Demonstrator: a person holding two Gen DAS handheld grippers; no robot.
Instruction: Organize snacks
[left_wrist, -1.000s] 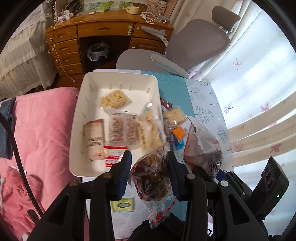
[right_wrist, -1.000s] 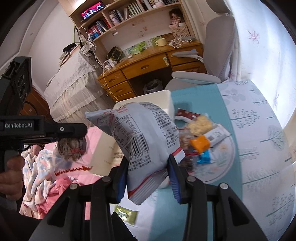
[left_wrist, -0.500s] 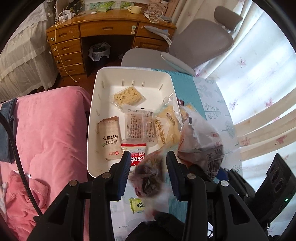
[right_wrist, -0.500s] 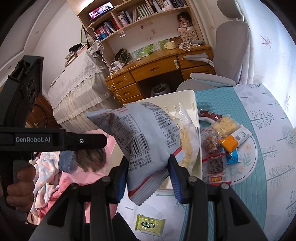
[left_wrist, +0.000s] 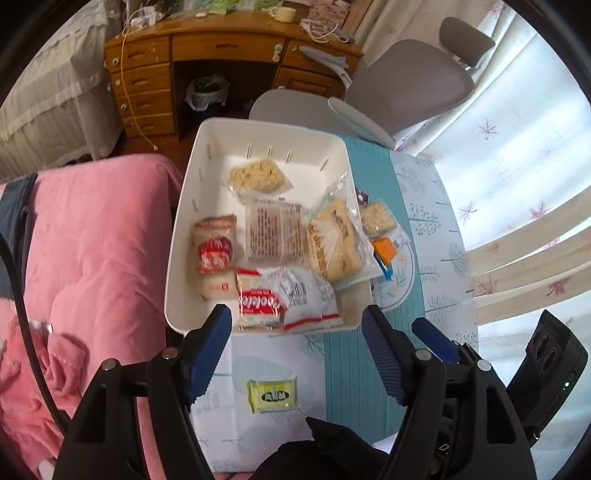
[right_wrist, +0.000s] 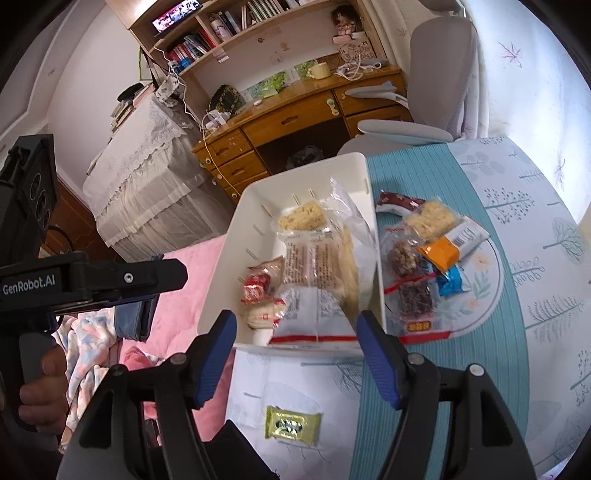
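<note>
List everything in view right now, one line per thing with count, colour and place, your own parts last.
bin: one, white, on the table's left part, beside the pink bedding.
grey-white bag: one, red-edged, at the bin's near end.
red-and-white packs: a few, left side of the bin.
clear-wrapped snacks: several, pale contents, middle and far end of the bin.
plate: one, pale floral, right of the bin, under loose snacks.
orange pack: one, on the plate pile.
green sachet: one, on the tablecloth near the jaws.
desk: one, wooden, far side.
chair: one, grey, beyond the table.
left gripper: black, blue pads, jaws just opened, nothing between.
right gripper: same, jaws just opened, empty.
</note>
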